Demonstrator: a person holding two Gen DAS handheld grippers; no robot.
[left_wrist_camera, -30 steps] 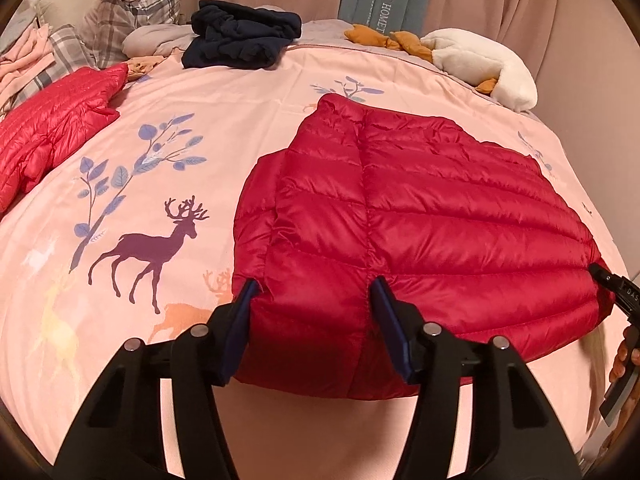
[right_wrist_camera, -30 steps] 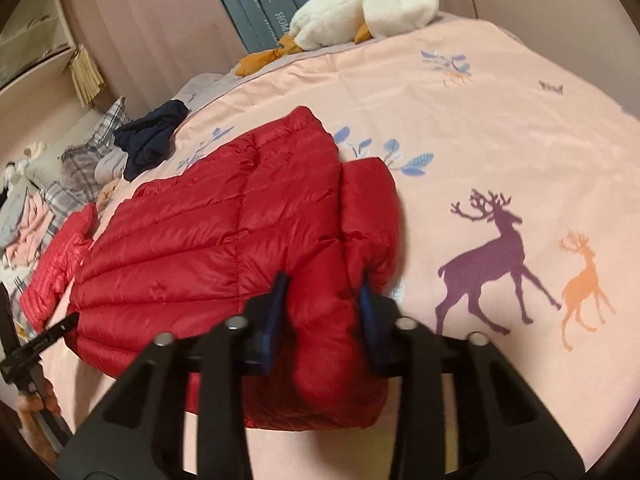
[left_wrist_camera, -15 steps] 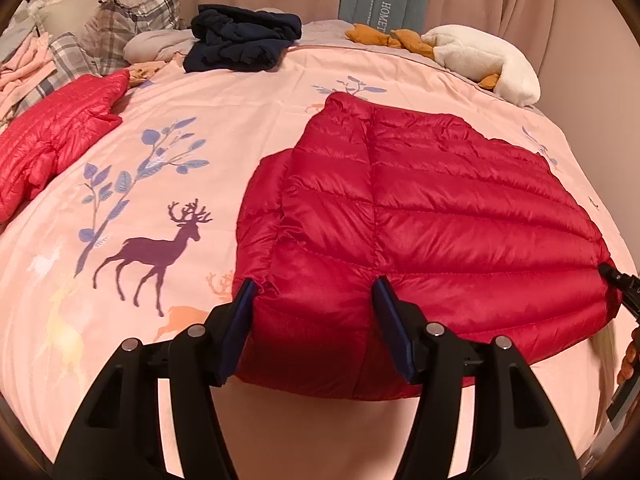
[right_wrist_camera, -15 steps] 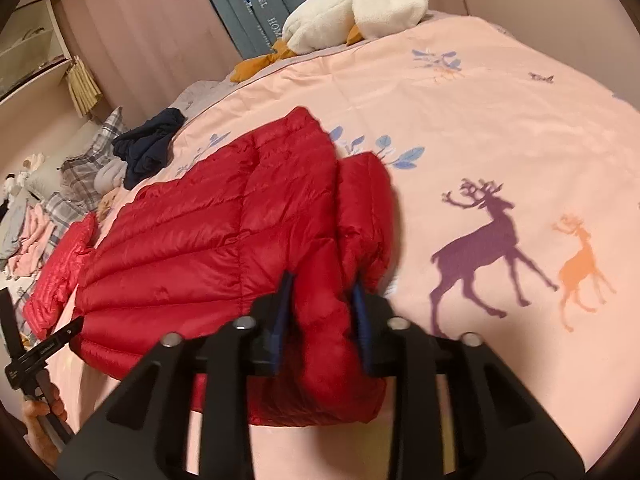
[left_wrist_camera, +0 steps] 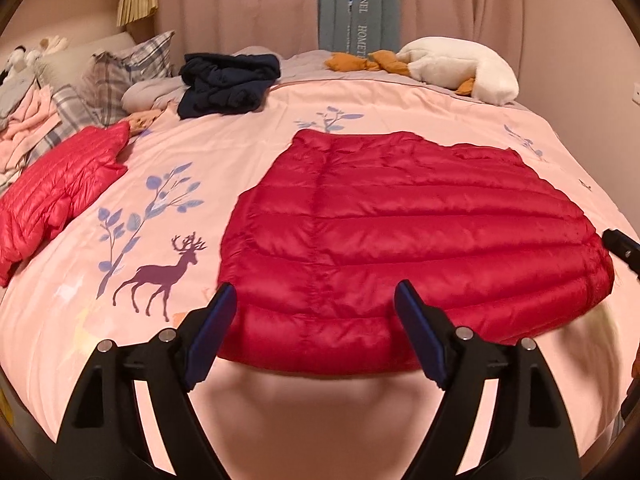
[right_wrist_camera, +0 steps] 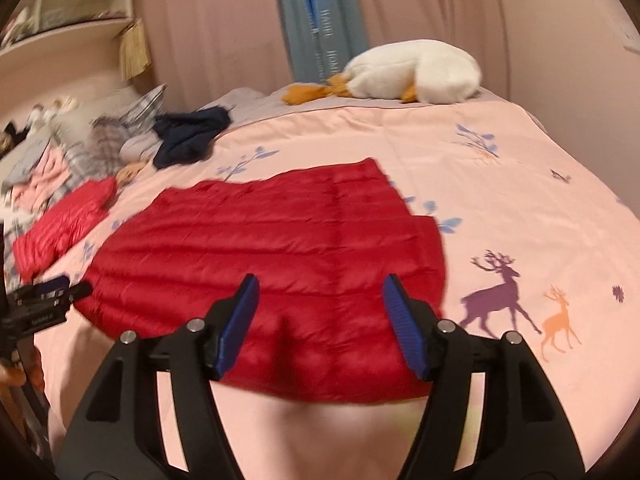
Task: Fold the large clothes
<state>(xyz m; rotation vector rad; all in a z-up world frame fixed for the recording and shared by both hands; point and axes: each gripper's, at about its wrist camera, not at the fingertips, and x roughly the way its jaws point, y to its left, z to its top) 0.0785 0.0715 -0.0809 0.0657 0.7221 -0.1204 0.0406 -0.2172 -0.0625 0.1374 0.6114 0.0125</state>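
Note:
A dark red quilted down jacket (left_wrist_camera: 400,232) lies folded and flat on the pink deer-print bed cover (left_wrist_camera: 120,320). My left gripper (left_wrist_camera: 316,292) hovers over the jacket's near left hem. Its jaws are opening and the blue pads (left_wrist_camera: 208,332) stand clear of the fabric. My right gripper (right_wrist_camera: 320,280) hangs over the near right part of the jacket (right_wrist_camera: 280,232). Its jaws are also opening, with nothing pinched between the pads (right_wrist_camera: 404,324). Each view catches the other gripper at the jacket's far side: the right one (left_wrist_camera: 622,245) and the left one (right_wrist_camera: 40,300).
A second, lighter red jacket (left_wrist_camera: 60,196) lies at the left of the bed. Behind it are plaid pillows (left_wrist_camera: 120,68) and a pile of pink clothes (left_wrist_camera: 24,128). A navy garment (left_wrist_camera: 228,84) and a white goose plush (left_wrist_camera: 460,68) sit at the far edge by the curtains.
Both grippers have widened and drawn back and up from the jacket's near edge. The right one has let go of the fold it pinched, and the jacket now lies flat.

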